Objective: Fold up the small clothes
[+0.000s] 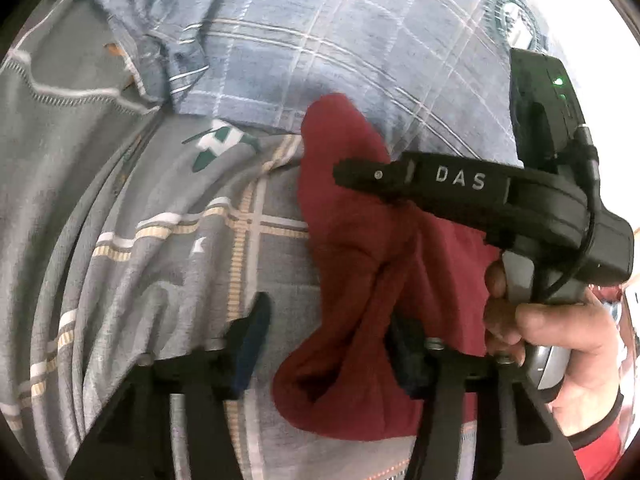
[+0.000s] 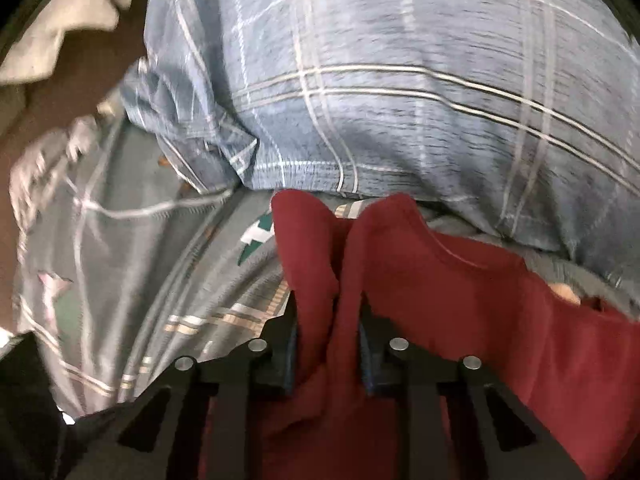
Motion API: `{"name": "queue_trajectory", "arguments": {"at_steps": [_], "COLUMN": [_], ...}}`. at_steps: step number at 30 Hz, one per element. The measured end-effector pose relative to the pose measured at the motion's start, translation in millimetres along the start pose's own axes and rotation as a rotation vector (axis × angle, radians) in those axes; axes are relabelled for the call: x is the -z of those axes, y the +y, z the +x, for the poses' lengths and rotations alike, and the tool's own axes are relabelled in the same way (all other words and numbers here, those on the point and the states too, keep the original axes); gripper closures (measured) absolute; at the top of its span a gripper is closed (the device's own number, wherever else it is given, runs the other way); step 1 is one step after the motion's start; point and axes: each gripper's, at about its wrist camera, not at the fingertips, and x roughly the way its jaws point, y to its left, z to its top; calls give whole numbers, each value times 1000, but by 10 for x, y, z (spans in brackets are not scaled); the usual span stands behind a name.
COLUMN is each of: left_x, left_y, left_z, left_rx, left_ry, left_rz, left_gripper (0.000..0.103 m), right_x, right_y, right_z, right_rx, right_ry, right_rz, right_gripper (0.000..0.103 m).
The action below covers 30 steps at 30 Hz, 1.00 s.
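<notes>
Red cloth (image 2: 460, 300) is bunching between my right gripper (image 2: 328, 344) fingers, which are clamping a fold of it above the grey bedsheet (image 1: 140, 220). My left gripper (image 1: 328, 356) is standing wide open around the hanging cloth. The right hand (image 1: 560, 340) is wrapping its handle, beside a blue plaid pillow (image 1: 340, 40).

Left claw (image 1: 324, 344): fingers spread wide, red cloth (image 1: 360, 280) between them, contact unclear. Right claw (image 2: 328, 344): fingers closed on bunched red cloth. Right hand (image 1: 560, 340) wrapped around right claw's handle, seen from left wrist.
</notes>
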Motion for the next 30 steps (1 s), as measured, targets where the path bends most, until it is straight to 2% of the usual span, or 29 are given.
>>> {"name": "queue_trajectory", "arguments": {"at_steps": [1,3,4,9,14,18,22,26,30], "left_x": [-1,26,38,61,145,267,438,656,816], "left_y": [-61,-177,-240,-572,-1178,-1720,-2152,-2357,-2431], "left_z": [-11,-83,-119,-338,-493,-397,-72,370,596], "left_rx": [-3,-3,11,91,142,184,194,170,160], "left_ry": [-5,-35,-42,-75,-83,-42,23,118,196], "left_rz": [28,77,96,131,246,329,385,404,436], "left_gripper": [74,85,88,90,90,90,90,89,78], "right_x": [-7,12,30,111,196,351,588,859,1095], "right_y": [-28,-82,-118,-309,-590,-941,-1433,-1949,-2303], "right_z": [-25,-101,-170,-621,-1163,-1667,-1936,-1898,-1637], "right_rx": [-12,-37,-50,-98,-102,-45,30,109,181], "right_ry": [-7,-24,-38,-112,-194,-254,-264,-238,-182], "right_rz": [10,29,41,83,119,150,222,335,423], "right_gripper": [82,83,83,84,85,85,85,85,88]}}
